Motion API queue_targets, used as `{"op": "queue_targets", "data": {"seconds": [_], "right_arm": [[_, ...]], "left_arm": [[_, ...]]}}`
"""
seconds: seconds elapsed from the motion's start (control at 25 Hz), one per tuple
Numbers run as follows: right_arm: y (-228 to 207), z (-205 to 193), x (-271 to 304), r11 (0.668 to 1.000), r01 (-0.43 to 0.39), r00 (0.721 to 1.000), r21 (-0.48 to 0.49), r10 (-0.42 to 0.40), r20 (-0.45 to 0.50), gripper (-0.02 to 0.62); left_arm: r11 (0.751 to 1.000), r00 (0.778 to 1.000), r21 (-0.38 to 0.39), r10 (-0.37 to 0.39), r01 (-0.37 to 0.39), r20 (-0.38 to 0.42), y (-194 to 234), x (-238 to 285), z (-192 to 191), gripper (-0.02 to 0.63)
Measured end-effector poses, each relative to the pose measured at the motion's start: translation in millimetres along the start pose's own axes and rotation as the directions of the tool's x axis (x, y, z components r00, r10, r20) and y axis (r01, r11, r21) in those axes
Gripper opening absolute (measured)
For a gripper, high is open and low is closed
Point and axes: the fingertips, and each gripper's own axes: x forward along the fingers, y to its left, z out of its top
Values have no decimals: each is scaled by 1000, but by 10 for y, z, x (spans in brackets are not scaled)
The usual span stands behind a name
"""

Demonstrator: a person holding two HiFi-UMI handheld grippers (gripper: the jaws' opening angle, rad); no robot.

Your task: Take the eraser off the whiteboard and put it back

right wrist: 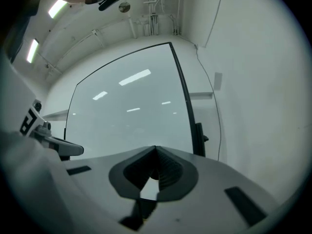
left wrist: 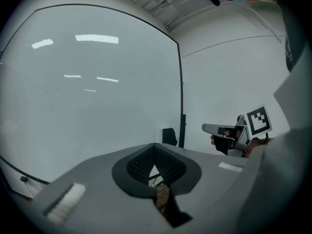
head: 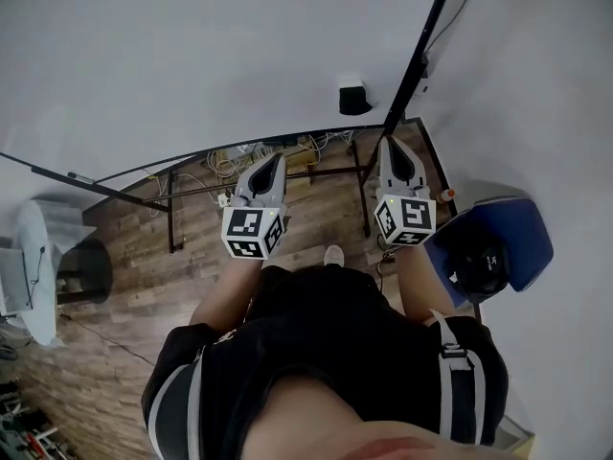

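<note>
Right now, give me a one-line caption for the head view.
Left gripper and right gripper, both shut and empty, point at the whiteboard bearing a black eraser.

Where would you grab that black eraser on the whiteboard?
Grip the eraser by two opposite sides, probably, coming straight at the whiteboard from the front. It sticks out from the upright board as a small block, back against it, so only its sides offer a hold.

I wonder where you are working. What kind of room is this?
Probably an office or a lab workroom. There is a big glossy white whiteboard with a small black eraser stuck on it, and a brown wood-plank floor with loose white cables lying below the board.
</note>
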Motion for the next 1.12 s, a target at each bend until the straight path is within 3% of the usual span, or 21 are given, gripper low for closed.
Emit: {"op": "queue_targets", "data": {"seconds": [0.76,0.88,1.12], "right_arm": [[341,-53,589,999,-44,998,-10,43,-44,13],[339,-113,718,999,-39,997,-17,37,-70,123],[259,-285,985,999,8,991,-44,-14,-135,198]], "left_arm": [[999,998,-44,0,-3,-56,434,110,-125,9],[999,998,-41,-1,-1,-56,486,130,-124,9],[999,998,-46,13,-16,-62,612,140,-142,9]]}}
